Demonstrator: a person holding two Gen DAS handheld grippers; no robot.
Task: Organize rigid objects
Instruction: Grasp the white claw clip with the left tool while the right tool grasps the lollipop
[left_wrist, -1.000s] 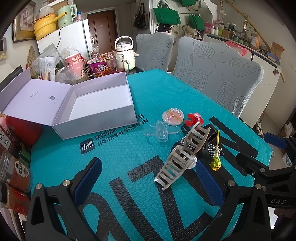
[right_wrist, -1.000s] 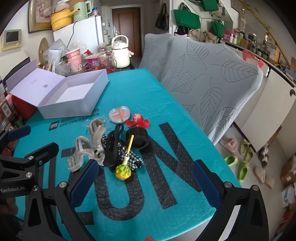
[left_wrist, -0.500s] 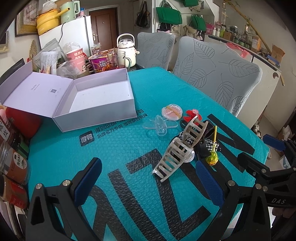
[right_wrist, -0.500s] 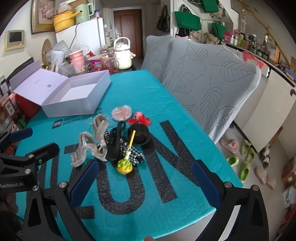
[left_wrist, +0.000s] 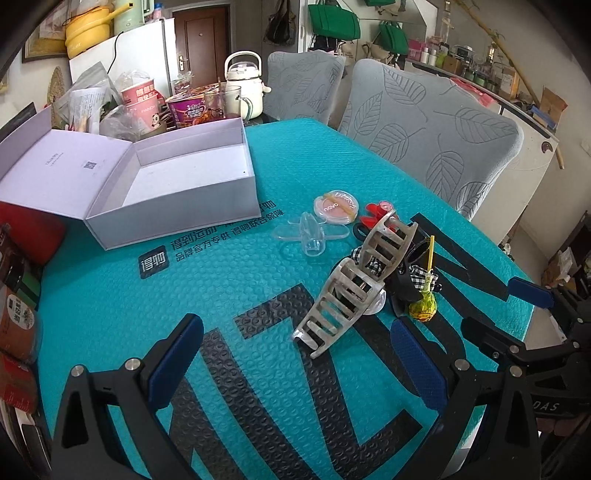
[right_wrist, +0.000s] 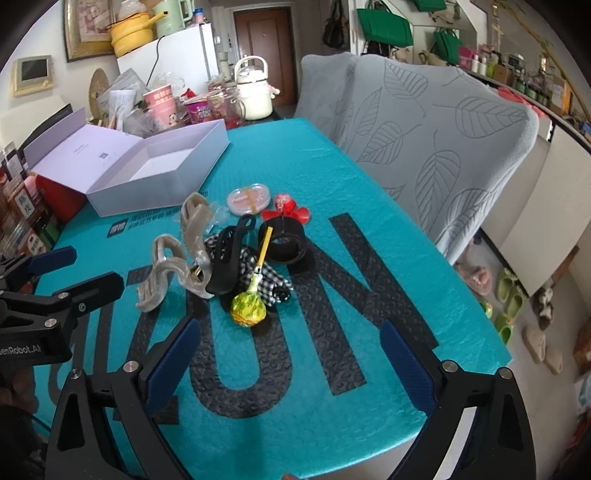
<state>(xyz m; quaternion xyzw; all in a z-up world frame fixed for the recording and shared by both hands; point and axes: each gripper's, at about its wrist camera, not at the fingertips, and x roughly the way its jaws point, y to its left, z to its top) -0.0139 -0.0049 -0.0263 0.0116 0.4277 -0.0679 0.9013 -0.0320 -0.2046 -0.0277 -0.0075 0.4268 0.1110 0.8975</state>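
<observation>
The small rigid things are being kept in one loose heap on the teal bubble mat (left_wrist: 229, 280) covering the worktop, near its front edge and well apart from the box meant, by the look of it, to receive them. A pearly claw clip (left_wrist: 354, 280) is lying tilted at the near side of the heap, propped against a second clip of the same kind, so its teeth are being offered towards the left gripper (left_wrist: 295, 365). Behind it a black clip (right_wrist: 231, 254) is resting on a checked fabric scrunchie (right_wrist: 266, 277), with a lollipop (right_wrist: 248, 308) laid across them, a black ring (right_wrist: 286, 240) beside, and a red propeller-shaped piece (right_wrist: 286, 212) behind that. A clear plastic piece (left_wrist: 312, 236) and a round compact (left_wrist: 335, 206) are sitting slightly apart, towards the box.

The lavender box (left_wrist: 177, 206) is being held ready with its lid folded flat back and its inside bare, judged to be the destination.

The jaws of the left gripper are standing released, nothing between them. The jaws of the right gripper (right_wrist: 288, 365) have just been closing slightly yet are spread wide, with only mat between them.

On the compact "novo" is being shown. Chinese characters are being shown on the mat by a black square logo. "GenRobot.AI" is being read on the left gripper's body in the right wrist view, and "DAS" on the right gripper's in the left.
</observation>
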